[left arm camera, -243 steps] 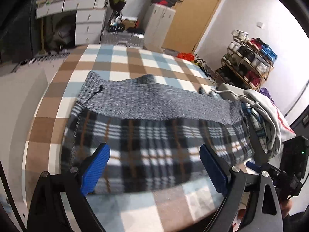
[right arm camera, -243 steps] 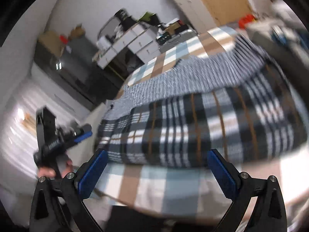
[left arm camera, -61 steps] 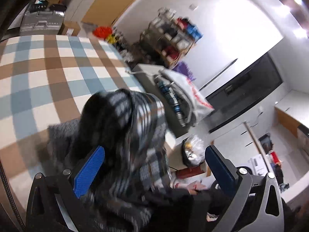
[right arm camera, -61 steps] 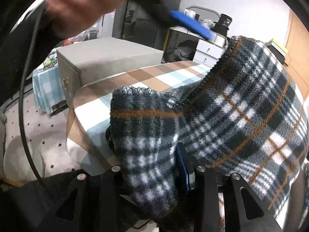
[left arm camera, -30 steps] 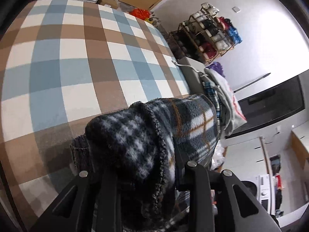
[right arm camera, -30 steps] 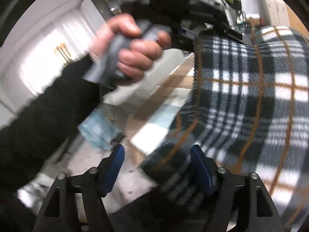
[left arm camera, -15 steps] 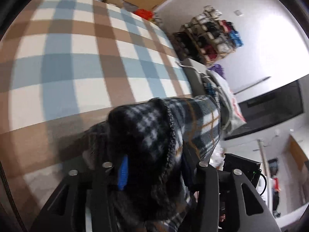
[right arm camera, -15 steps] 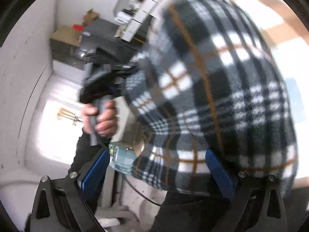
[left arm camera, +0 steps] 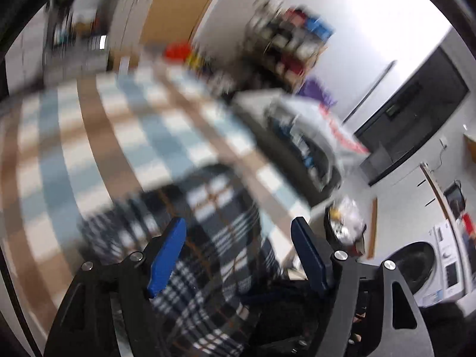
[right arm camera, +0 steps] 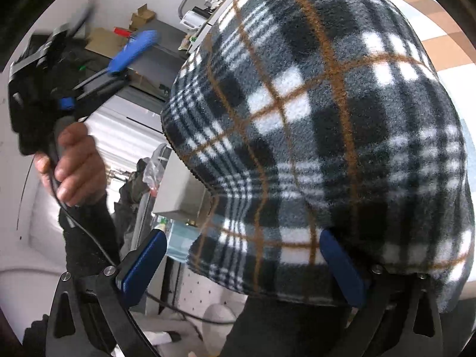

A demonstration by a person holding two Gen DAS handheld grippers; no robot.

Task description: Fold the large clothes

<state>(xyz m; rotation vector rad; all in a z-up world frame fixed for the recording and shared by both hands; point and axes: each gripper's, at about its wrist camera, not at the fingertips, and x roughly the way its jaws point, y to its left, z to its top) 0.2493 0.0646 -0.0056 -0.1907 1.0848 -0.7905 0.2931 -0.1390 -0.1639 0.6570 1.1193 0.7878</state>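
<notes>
Both claws stand open: the right claw (right arm camera: 241,264) has just spread wide, the plaid fleece garment (right arm camera: 321,125) bulging between its pads, draped against the one at 3 o'clock but unpinched. The left claw (left arm camera: 238,255) has just been opening too, clear above the blurred bundle. From its wrist view the garment sits at 6 o'clock on the checked bench (left arm camera: 89,136), a compact heap. I judge the folding of this piece nearly done — released, perhaps wanting a tidy. More clothes (left arm camera: 315,136) wait at 3 o'clock.
</notes>
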